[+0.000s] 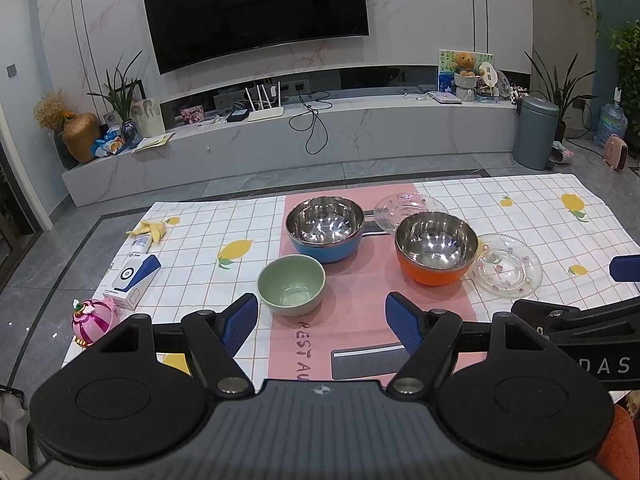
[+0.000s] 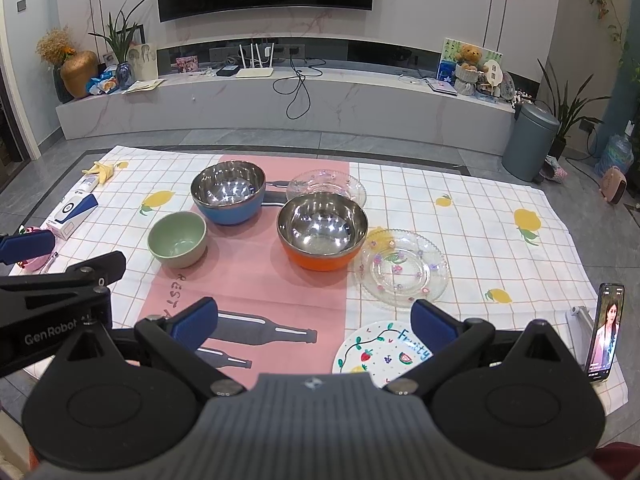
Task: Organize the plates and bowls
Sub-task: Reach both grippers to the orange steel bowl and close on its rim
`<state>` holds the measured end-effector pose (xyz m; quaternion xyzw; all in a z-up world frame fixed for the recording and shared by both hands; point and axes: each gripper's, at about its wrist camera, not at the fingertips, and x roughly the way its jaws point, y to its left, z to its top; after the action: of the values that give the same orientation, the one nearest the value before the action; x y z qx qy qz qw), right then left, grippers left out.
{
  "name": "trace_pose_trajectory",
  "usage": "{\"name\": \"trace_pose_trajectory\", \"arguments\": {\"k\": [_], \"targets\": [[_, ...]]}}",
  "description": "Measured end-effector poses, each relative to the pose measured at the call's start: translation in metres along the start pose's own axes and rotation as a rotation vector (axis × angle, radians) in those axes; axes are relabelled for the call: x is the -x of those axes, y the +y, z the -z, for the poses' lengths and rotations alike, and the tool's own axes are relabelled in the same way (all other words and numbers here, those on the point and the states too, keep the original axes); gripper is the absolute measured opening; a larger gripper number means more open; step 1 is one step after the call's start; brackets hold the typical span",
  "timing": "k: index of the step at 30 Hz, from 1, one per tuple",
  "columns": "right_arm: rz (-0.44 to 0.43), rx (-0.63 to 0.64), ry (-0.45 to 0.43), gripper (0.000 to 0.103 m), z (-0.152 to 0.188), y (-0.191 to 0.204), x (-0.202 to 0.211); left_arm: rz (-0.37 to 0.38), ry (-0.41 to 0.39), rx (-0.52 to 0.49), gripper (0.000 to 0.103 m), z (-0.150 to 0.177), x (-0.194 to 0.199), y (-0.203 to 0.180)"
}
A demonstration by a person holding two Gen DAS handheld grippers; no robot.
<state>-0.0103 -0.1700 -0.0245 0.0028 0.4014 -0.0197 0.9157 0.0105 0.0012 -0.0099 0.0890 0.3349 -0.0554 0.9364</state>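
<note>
Left wrist view: the left gripper (image 1: 322,322) hovers with jaws spread wide and empty, just short of the small pale green ceramic bowl (image 1: 291,284). Beyond it stand the blue-sided steel bowl (image 1: 325,228) and orange-sided steel bowl (image 1: 436,248), flanked by two clear glass plates (image 1: 509,266). The right gripper (image 2: 316,326) is likewise wide and empty, above the white fruit-printed plate (image 2: 370,354).

3 bowls (image 2: 322,232) sit on the mat (image 2: 256,280), plates (image 2: 402,270) to their right.
</note>
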Motion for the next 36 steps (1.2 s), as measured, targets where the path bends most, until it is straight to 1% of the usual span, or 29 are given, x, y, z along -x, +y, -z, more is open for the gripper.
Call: {"name": "trace_pose_trajectory", "arguments": {"k": [6,10,13,16,17,19,20,21,22,23,24,25,26,30,34,36], "targets": [[-0.003,-0.004,0.006,0.100,0.001,0.000,-0.006,0.009,0.010,0.000,0.086,0.005,-0.008,0.000],[-0.012,-0.005,-0.039,0.100,0.007,-0.001,-0.014,0.036,0.020,0.028,0.086,0.010,-0.023,0.007],[-0.032,-0.020,-0.089,0.100,0.013,-0.002,-0.023,0.049,0.011,0.065,0.082,0.015,-0.033,0.015],[-0.040,-0.015,-0.098,0.100,0.017,-0.001,-0.038,0.054,0.007,0.084,0.079,0.019,-0.044,0.022],[-0.036,-0.008,-0.102,0.098,0.018,0.001,-0.043,0.054,0.003,0.094,0.077,0.020,-0.047,0.025],[-0.031,-0.002,-0.105,0.092,0.018,0.002,-0.054,0.060,0.002,0.123,0.072,0.022,-0.054,0.030],[-0.029,-0.009,-0.099,0.086,0.019,0.001,-0.061,0.072,0.003,0.147,0.068,0.022,-0.058,0.033],[-0.030,-0.021,-0.093,0.083,0.018,-0.001,-0.067,0.091,0.004,0.174,0.062,0.023,-0.062,0.035],[-0.032,-0.039,-0.087,0.082,0.018,-0.003,-0.073,0.113,0.004,0.205,0.059,0.023,-0.067,0.038],[-0.032,-0.062,-0.080,0.078,0.017,-0.006,-0.080,0.136,0.006,0.235,0.055,0.024,-0.071,0.040],[-0.029,-0.080,-0.075,0.073,0.016,-0.009,-0.086,0.158,0.010,0.263,0.053,0.024,-0.075,0.041],[-0.025,-0.096,-0.072,0.071,0.015,-0.012,-0.091,0.179,0.012,0.286,0.052,0.023,-0.080,0.041],[-0.015,-0.112,-0.067,0.066,0.013,-0.015,-0.098,0.195,0.010,0.300,0.051,0.023,-0.084,0.040],[0.019,-0.141,-0.066,0.057,0.004,-0.027,-0.117,0.224,-0.003,0.267,0.050,0.016,-0.101,0.024],[0.037,-0.150,-0.055,0.056,-0.008,-0.038,-0.135,0.254,-0.005,0.260,0.050,0.002,-0.122,0.008],[0.044,-0.161,-0.047,0.055,-0.016,-0.044,-0.144,0.266,0.010,0.268,0.050,-0.005,-0.135,0.002]]}}
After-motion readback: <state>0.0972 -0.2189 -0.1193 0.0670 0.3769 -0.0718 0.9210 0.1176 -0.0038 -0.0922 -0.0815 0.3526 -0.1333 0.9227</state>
